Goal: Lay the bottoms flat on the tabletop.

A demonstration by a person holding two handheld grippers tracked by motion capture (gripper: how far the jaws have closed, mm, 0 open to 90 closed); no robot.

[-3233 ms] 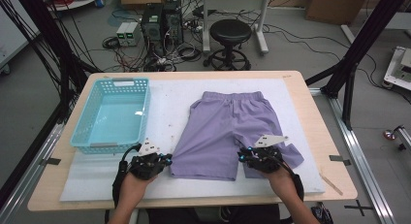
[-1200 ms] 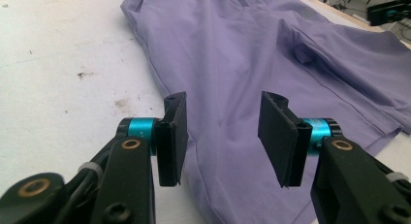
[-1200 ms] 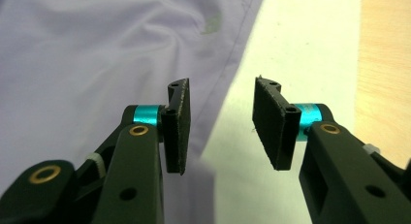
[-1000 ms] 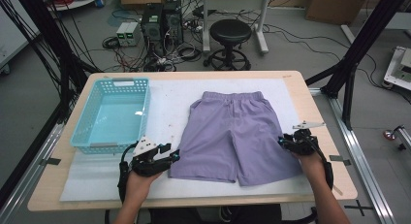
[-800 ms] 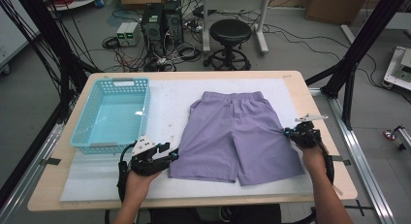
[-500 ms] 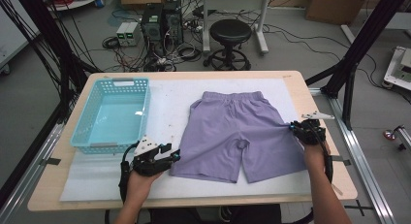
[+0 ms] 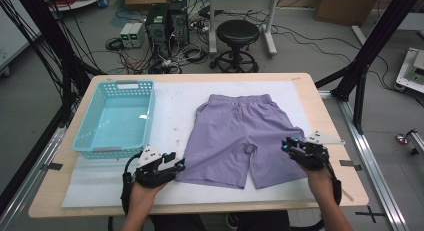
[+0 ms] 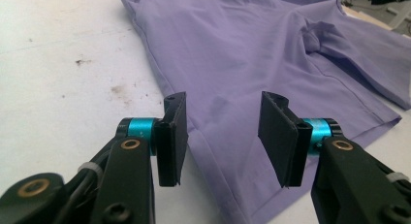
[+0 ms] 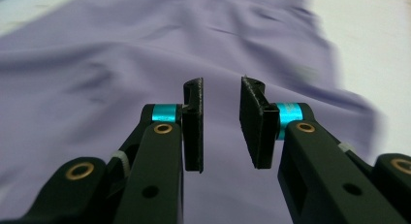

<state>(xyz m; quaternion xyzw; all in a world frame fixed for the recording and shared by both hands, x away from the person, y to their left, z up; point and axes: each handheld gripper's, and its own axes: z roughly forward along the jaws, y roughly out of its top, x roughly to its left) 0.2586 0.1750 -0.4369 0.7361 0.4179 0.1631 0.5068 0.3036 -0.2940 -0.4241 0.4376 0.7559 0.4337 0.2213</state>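
Observation:
Purple shorts (image 7: 240,136) lie flat on the white mat (image 7: 175,101), waistband away from me and legs spread apart. My left gripper (image 7: 176,161) rests at the hem of the left leg. In the left gripper view it (image 8: 223,103) stands open over the shorts' side edge (image 8: 252,49), its pads off the cloth. My right gripper (image 7: 287,142) hovers over the right leg. In the right gripper view it (image 9: 220,88) has a narrow gap with nothing in it, and its jaws have just been opening above the fabric (image 9: 97,64).
A turquoise plastic basket (image 7: 117,118) stands at the mat's left end, with nothing in it. The wooden table (image 7: 320,96) ends close to the right of the shorts. A stool (image 7: 239,38) and computer cases stand on the floor beyond the far edge.
The right gripper drew the right leg outward to the right, let it go, and came back left over that leg. The shorts' legs now lie spread. The left gripper stayed put.

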